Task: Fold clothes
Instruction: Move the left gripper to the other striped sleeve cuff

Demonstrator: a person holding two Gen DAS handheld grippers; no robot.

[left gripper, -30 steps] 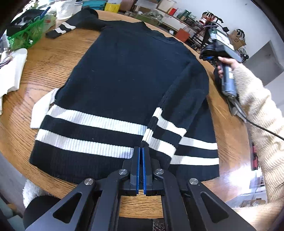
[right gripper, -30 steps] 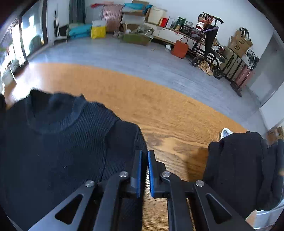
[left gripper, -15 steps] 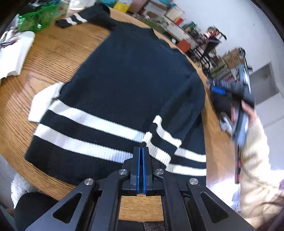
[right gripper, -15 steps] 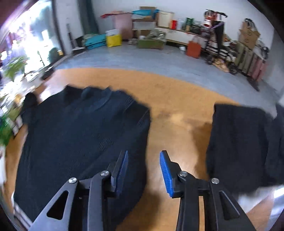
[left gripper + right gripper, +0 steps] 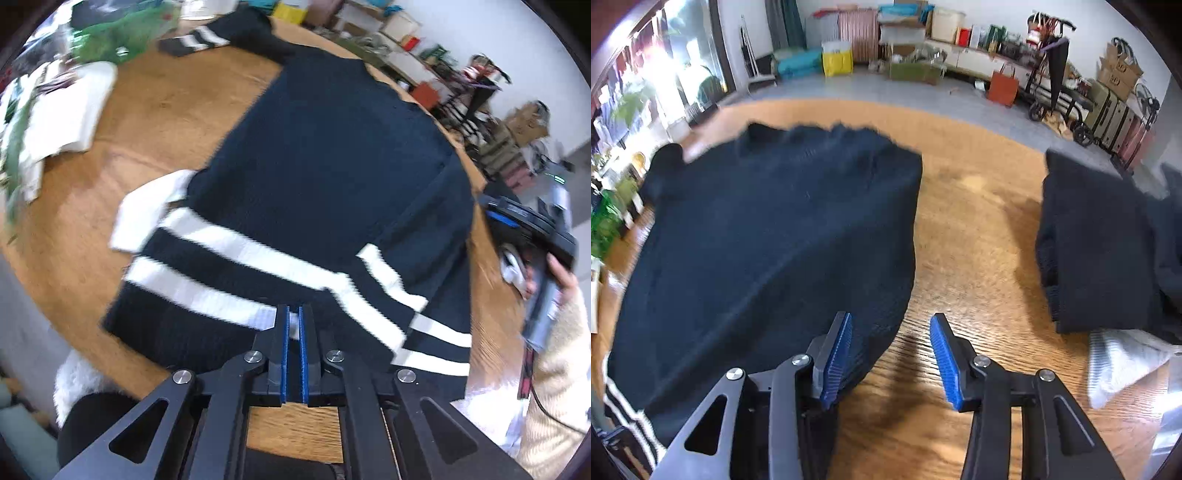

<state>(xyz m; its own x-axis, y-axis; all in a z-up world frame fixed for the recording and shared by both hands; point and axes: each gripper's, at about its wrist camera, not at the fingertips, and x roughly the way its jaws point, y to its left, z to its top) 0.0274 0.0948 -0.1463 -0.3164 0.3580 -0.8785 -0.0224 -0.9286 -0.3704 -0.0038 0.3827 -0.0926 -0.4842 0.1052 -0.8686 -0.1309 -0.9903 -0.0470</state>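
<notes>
A dark navy sweater with white stripes lies flat on the round wooden table. Its right sleeve is folded across the body, and the other sleeve stretches to the far left. My left gripper hovers at the hem by the folded cuff. Its jaws are opening to a narrow gap, with pale stripe fabric showing through it. My right gripper is at the sweater's shoulder edge, jaws opening and nothing between them. One finger is over the knit, the other over bare wood.
Beyond the right gripper sits a stack of folded dark clothes with a pale cloth beside it. White folded garments and a green basket lie at the table's left. A white piece pokes out beside the sweater. A hand in a cream sleeve holds the right gripper.
The right gripper let go of the sweater's shoulder, opened wide and drew back to the right. The left gripper's pads, shut on the cuff before, have parted slightly, and its view has rolled.
</notes>
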